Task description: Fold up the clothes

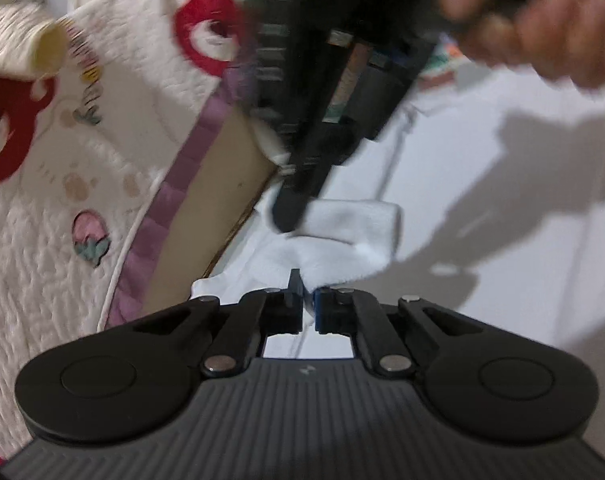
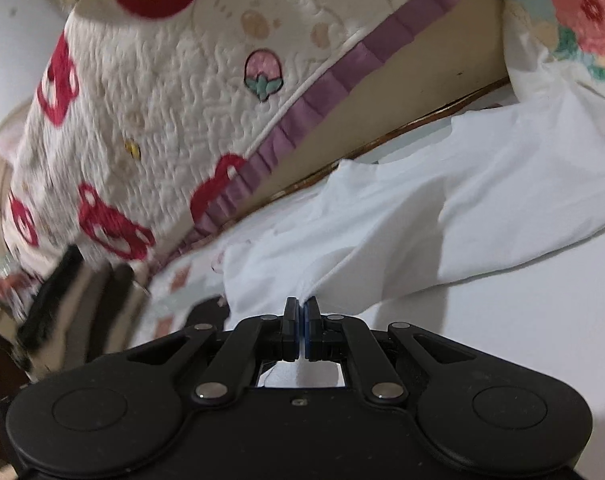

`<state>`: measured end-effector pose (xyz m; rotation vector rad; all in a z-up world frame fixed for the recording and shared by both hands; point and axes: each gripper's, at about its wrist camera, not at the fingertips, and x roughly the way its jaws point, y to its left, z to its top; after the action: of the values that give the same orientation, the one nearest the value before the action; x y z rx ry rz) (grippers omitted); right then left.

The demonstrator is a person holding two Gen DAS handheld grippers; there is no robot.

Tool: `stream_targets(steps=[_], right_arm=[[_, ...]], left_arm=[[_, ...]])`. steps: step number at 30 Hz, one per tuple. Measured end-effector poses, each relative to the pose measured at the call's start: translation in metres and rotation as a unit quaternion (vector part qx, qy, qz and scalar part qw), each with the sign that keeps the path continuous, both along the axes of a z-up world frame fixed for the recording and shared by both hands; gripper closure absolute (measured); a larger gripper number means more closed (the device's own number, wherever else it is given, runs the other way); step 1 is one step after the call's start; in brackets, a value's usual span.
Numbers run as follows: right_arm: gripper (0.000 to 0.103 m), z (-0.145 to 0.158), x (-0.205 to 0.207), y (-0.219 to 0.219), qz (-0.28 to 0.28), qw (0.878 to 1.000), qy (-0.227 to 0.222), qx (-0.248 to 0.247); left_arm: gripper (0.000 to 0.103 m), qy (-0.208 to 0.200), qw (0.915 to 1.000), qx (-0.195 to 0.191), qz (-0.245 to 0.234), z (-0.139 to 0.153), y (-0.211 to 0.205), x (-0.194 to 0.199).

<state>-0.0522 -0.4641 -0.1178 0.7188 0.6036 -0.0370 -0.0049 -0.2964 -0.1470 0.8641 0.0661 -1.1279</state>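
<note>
- Your left hand-held gripper is clenched on white cloth: an edge of the white garment is nipped between its pads, right at the tips.
- Your right hand-held gripper is likewise clamped tight on a pinch of the same garment, the fabric rising from its tips in a ridge.
- The garment lies on the pale bench, running from the right gripper's tips forward and to the right, towards a floral cloth at the far corner.
- In the left wrist view, the other gripper comes down just ahead with its tips on a folded lump of the cloth, so both grips sit close together on one end. My judgement: the coming move turns on drawing that end along the garment's long axis, away from the far bulk.
- Beyond the bench edge sits a quilted cream cover with red bears, a strawberry and a purple trim.
- No brand or readable writing shows anywhere; blur hides fine detail.
</note>
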Motion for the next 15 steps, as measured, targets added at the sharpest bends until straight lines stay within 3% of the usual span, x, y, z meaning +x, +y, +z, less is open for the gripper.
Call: stream_targets(steps=[3,7,10,15], right_arm=[[0.098,0.002,-0.002,-0.006,-0.024,1.0,-0.014,0.002],[0.098,0.009,-0.002,-0.011,-0.065,0.997,-0.026,-0.029],[0.098,0.018,0.001,-0.007,-0.059,0.996,-0.05,-0.051],[0.098,0.033,0.009,0.001,-0.043,0.992,-0.083,-0.082]], left_arm=[[0.099,0.056,0.9976,-0.031,0.026,0.018,0.008,0.019],[0.1,0.073,0.9913,-0.094,0.056,0.036,0.022,0.032],[0.1,0.142,0.9807,-0.12,0.06,0.048,0.029,0.046],[0.1,0.236,0.961,-0.132,0.056,0.049,0.038,0.06]])
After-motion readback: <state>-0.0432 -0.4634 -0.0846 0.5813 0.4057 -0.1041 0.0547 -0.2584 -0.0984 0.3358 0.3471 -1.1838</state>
